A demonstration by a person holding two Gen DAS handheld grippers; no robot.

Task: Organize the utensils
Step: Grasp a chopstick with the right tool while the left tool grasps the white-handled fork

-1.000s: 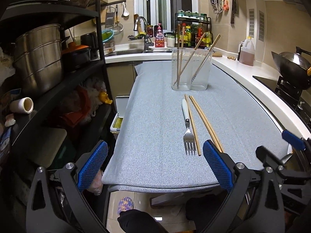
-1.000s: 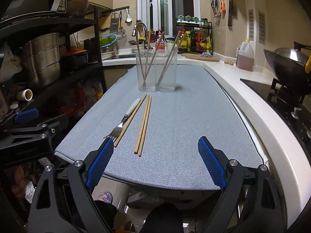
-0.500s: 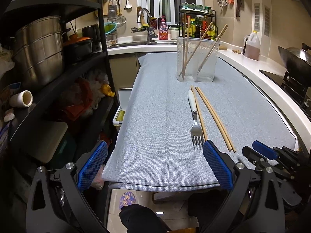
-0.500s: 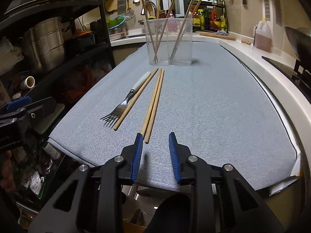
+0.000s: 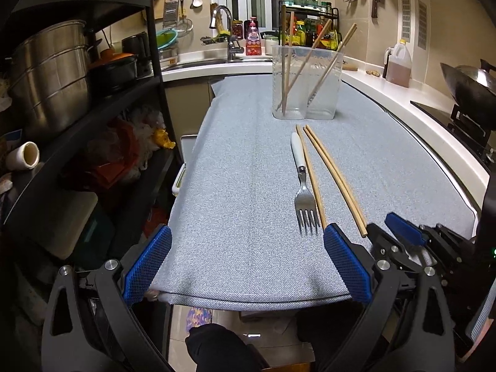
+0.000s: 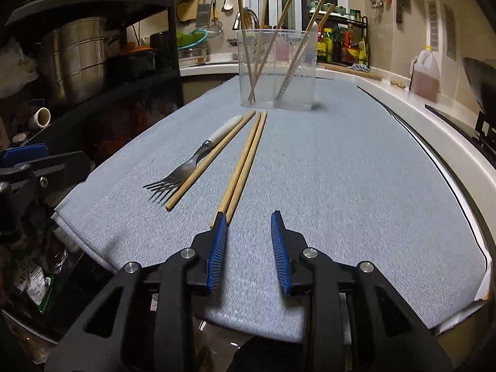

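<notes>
A white-handled fork (image 5: pixel 301 176) (image 6: pixel 192 162) lies on the grey cloth, with a single chopstick (image 5: pixel 311 177) (image 6: pixel 210 161) beside it and a pair of chopsticks (image 5: pixel 334 177) (image 6: pixel 245 162) to its right. A clear two-part holder (image 5: pixel 307 82) (image 6: pixel 277 68) with several chopsticks stands behind. My right gripper (image 6: pixel 249 220) is partly open and low over the cloth, its left pad beside the near tips of the chopstick pair. My left gripper (image 5: pixel 246 238) is wide open at the front edge, empty.
A black shelf rack (image 5: pixel 93 93) with steel pots stands to the left. A white counter (image 5: pixel 418 105) with an oil jug (image 5: pixel 398 63), a wok and a stove runs along the right. The sink and a spice rack are at the back.
My right gripper narrowed from wide open and moved forward and down to the near ends of the chopstick pair. My left gripper edged forward slightly and stayed wide open.
</notes>
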